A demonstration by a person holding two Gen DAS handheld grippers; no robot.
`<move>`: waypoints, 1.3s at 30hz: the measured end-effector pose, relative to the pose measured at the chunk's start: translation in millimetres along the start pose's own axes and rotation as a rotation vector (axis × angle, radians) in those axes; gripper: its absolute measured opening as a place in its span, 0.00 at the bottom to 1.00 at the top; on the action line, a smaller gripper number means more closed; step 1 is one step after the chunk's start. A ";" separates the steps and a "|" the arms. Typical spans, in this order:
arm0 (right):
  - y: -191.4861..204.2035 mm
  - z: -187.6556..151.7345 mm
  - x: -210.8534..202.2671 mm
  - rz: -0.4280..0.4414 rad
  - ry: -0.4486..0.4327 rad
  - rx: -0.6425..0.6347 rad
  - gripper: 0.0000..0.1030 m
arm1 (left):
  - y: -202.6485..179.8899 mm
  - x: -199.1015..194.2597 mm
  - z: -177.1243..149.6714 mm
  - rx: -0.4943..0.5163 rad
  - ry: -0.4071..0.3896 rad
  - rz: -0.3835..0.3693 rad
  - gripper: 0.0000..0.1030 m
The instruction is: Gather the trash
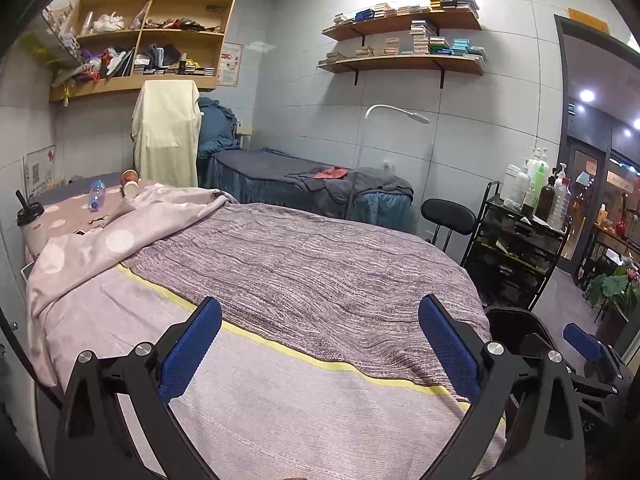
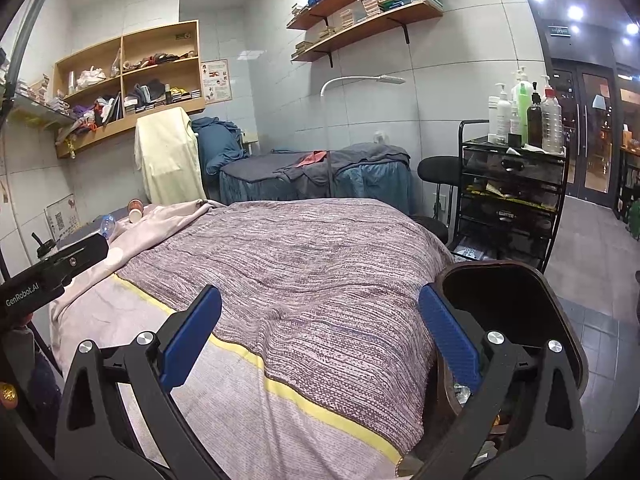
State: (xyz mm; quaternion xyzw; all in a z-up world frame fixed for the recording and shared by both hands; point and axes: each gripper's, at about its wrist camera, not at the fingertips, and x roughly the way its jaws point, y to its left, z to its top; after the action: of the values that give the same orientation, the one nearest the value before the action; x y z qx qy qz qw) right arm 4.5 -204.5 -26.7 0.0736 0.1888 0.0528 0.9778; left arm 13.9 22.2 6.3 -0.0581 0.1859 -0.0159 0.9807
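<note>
Bottle (image 1: 96, 195) and paper cups (image 1: 131, 184) (far bed (image 1: 280, 280) end); both grippers empty.

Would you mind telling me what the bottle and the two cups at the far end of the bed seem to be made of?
The bottle looks like clear, glossy plastic: see-through body, blue cap. The two cups, tipped over, look like matte paper: pale opaque walls, one with a reddish print. They are too small to be sure.
</note>
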 end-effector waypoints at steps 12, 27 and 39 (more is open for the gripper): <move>-1.5 -0.4 1.1 -0.002 0.003 0.001 0.94 | -1.4 0.1 0.2 0.006 0.000 -0.001 0.94; -1.7 -0.4 1.1 -0.004 0.004 0.003 0.94 | -3.3 -1.8 0.1 0.006 -0.004 0.001 0.94; -3.5 -1.9 1.1 -0.006 0.006 0.006 0.94 | -4.7 -2.5 -0.5 0.006 -0.005 0.002 0.94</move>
State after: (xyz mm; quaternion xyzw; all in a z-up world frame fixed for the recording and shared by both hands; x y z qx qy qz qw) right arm 5.0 -207.5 -29.4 0.0758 0.1920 0.0496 0.9772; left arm 11.3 17.6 7.2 -0.0550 0.1835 -0.0153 0.9814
